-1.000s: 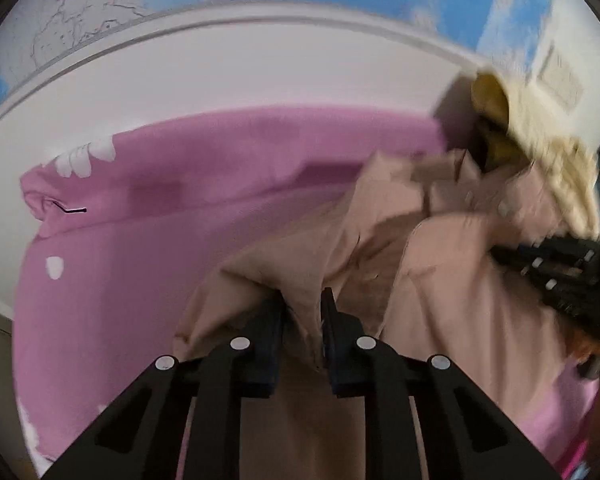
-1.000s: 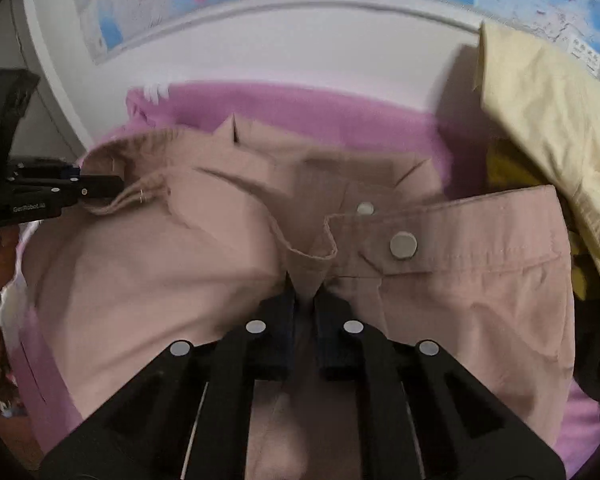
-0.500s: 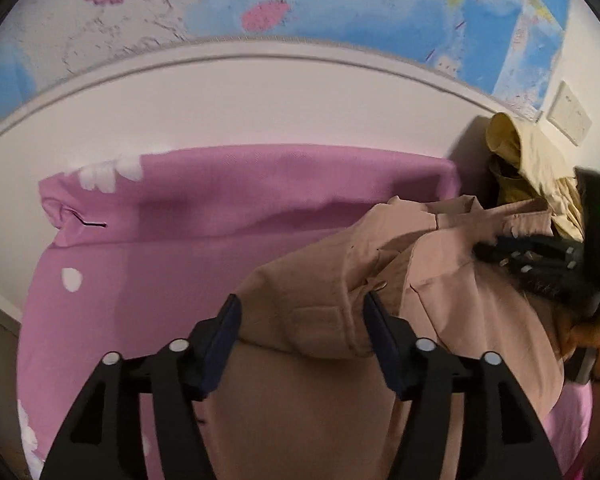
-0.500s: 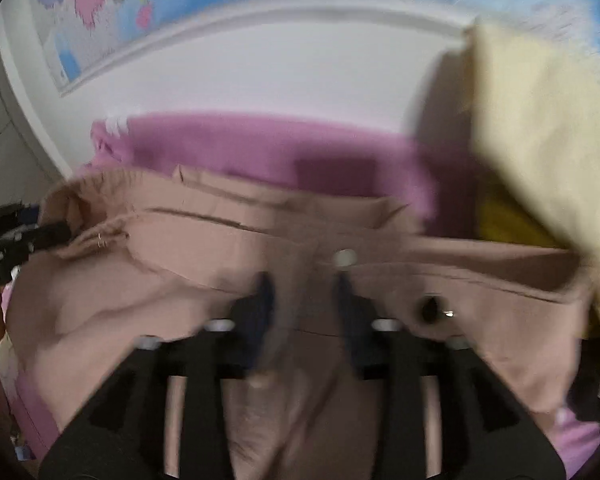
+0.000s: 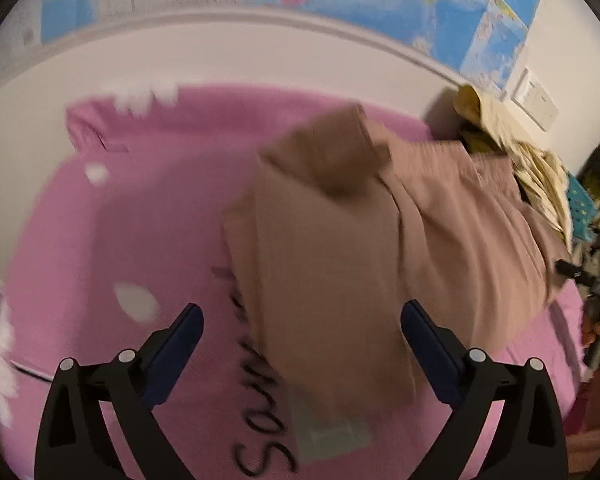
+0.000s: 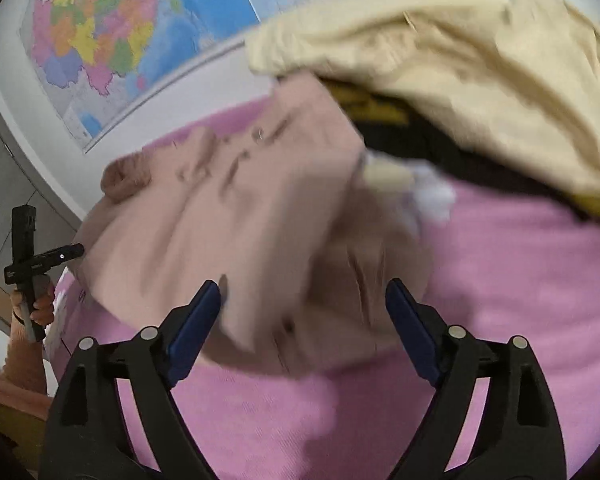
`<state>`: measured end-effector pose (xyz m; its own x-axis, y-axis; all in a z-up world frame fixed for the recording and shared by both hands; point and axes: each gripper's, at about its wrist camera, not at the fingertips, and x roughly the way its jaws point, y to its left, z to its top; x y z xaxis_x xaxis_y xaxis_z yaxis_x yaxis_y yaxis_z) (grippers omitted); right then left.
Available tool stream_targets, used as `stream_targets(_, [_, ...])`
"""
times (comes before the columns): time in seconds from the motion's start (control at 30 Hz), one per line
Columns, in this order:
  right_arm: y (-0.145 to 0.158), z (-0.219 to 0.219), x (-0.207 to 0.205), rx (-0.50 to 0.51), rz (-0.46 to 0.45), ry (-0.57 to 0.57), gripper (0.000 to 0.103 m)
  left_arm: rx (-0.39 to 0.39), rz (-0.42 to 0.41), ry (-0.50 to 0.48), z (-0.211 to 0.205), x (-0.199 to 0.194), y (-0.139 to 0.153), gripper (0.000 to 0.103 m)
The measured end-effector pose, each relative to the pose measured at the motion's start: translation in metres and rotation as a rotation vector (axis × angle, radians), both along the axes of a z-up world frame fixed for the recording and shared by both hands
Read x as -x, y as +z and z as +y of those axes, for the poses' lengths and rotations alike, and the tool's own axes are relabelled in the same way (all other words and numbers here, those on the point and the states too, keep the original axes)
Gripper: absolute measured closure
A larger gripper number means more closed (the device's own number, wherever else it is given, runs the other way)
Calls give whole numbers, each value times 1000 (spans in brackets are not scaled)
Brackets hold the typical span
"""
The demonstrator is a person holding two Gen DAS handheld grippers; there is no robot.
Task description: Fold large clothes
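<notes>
Both the left gripper point(image 5: 302, 322) and right gripper point(image 6: 302, 300) have jaws spread wide, holding nothing, above the tan garment point(image 5: 340, 240) lying bunched on the pink sheet point(image 5: 120, 220).

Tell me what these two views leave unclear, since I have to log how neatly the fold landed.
- Tan garment, both views: motion blur smears its edges and seams, so fold alignment is unreadable.
- Black lettering on the pink sheet, left wrist view: garment covers part, bottom edge cuts the rest.
- Dark item, right wrist view: mostly buried under the cream garment.
- Right gripper, left wrist view: at the frame's rim, jaws indistinct.
</notes>
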<state>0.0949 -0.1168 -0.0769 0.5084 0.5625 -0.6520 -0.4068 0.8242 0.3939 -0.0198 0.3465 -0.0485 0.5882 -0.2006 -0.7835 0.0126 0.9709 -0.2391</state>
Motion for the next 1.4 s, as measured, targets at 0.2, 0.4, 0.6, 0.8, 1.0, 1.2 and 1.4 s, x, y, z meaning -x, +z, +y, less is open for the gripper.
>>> stream_targets(0.2, [-11, 21, -7, -52, 1, 64, 62, 38, 5, -21, -26, -12, -21, 45])
stream_targets(0.4, [52, -27, 24, -292, -64, 104, 97, 289, 16, 36, 11, -4, 10, 97])
stream_targets(0.6, [62, -56, 68, -210, -85, 101, 97, 245, 38, -21, 1, 30, 25, 89])
stream_targets(0.8, [4, -61, 58, -16, 88, -76, 66, -39, 74, 74, -7, 26, 3, 50])
stream_targets(1.0, [51, -44, 64, -11, -101, -75, 42, -221, -123, -38, -40, 21, 49, 28])
stream_targets(1.2, [32, 55, 30, 118, -108, 101, 39, -301, -61, -142, -68, -42, 34, 45])
stream_targets(1.4, [7, 95, -4, 223, -59, 132, 100, -219, 45, -124, -63, -91, 16, 92])
